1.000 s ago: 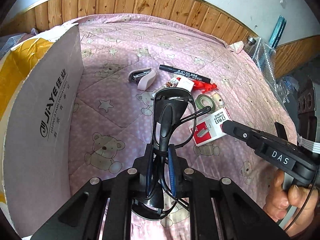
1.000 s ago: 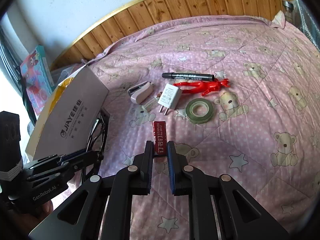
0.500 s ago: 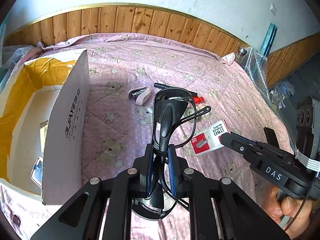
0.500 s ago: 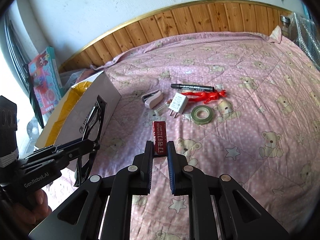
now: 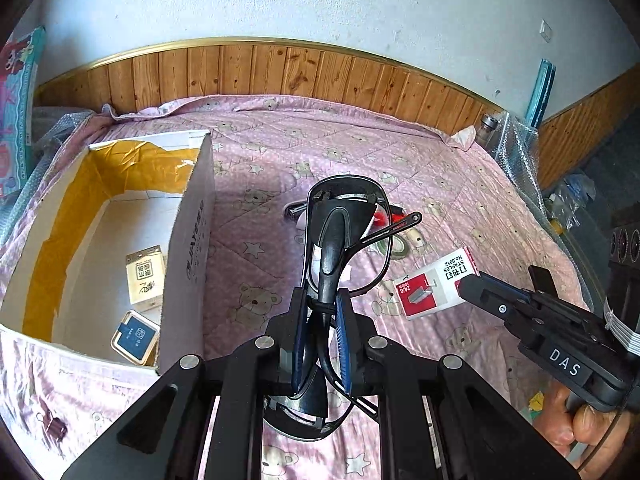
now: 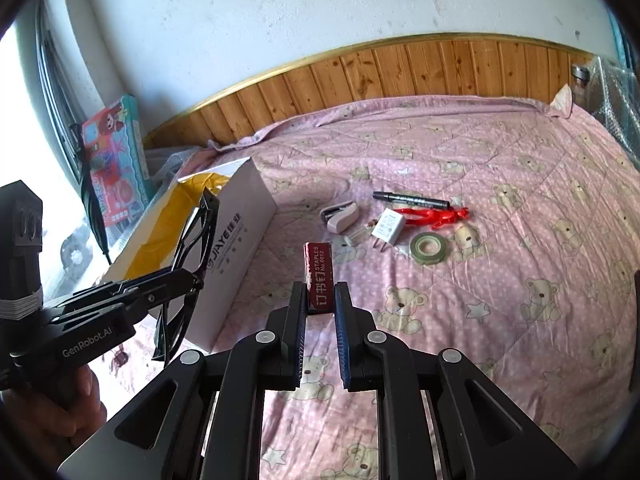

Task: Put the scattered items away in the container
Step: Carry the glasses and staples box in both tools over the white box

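Fingers of our left gripper point(image 5: 322, 308) are clamped on a pair of black glasses point(image 5: 340, 236), frame pinched between the blue pads and standing up in front of the camera, held in the air just right of the box. We take that white cardboard box point(image 5: 192, 240) as our landmark: it sits open on the pink bear-print bed point(image 6: 500, 280), yellow tape lining its inner walls, and inside on its floor we see a beige packet point(image 5: 146, 280) and a small blue-labelled tin point(image 5: 134, 334) close together. Our right gripper point(image 6: 320, 300) has its fingers closed on a red-and-white staples box point(image 6: 319, 276), lifted above the bed to the right of the cardboard box. Further right of the box, lying loose on the bed, we spot a pink stapler point(image 6: 340, 216), a black marker point(image 6: 412, 199), a white charger plug point(image 6: 388, 230), a red plastic figure point(image 6: 436, 215) and a green tape roll point(image 6: 428, 249), grouped near one another. Below the box's near corner, a small binder clip point(image 5: 54, 428) rests on the bed.
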Motion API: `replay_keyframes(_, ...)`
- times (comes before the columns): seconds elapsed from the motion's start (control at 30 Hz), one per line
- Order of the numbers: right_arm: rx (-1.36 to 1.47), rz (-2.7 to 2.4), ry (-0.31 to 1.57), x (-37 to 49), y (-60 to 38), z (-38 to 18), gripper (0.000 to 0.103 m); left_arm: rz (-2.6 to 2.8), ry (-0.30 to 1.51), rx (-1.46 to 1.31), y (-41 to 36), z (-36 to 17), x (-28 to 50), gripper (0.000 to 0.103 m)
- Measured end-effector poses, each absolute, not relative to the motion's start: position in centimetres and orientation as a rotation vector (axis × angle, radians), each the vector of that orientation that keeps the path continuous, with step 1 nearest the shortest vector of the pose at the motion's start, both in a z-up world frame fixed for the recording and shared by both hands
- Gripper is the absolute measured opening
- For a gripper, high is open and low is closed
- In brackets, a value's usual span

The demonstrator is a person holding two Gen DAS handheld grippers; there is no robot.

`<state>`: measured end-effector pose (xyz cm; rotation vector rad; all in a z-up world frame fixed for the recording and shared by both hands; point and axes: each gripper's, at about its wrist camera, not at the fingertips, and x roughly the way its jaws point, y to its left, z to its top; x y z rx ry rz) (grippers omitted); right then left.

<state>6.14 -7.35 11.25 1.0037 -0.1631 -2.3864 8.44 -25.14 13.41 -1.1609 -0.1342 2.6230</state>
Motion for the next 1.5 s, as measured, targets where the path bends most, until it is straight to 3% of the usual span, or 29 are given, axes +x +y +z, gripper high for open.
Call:
replay_keyframes(0.63, 0.899, -2.361, -0.082, 9.6, -12.1, 15.1, 0.014, 2.729, -0.229, -1.033, -30.9, 17.1, 10.7, 0.015)
replay_keyframes(1.5, 0.785, -2.258, 0.029, 9.8, -20.8, 19.2, 0.014, 2.847, -0.4, -1.027, -40.3, 17.5, 9.2, 0.015)
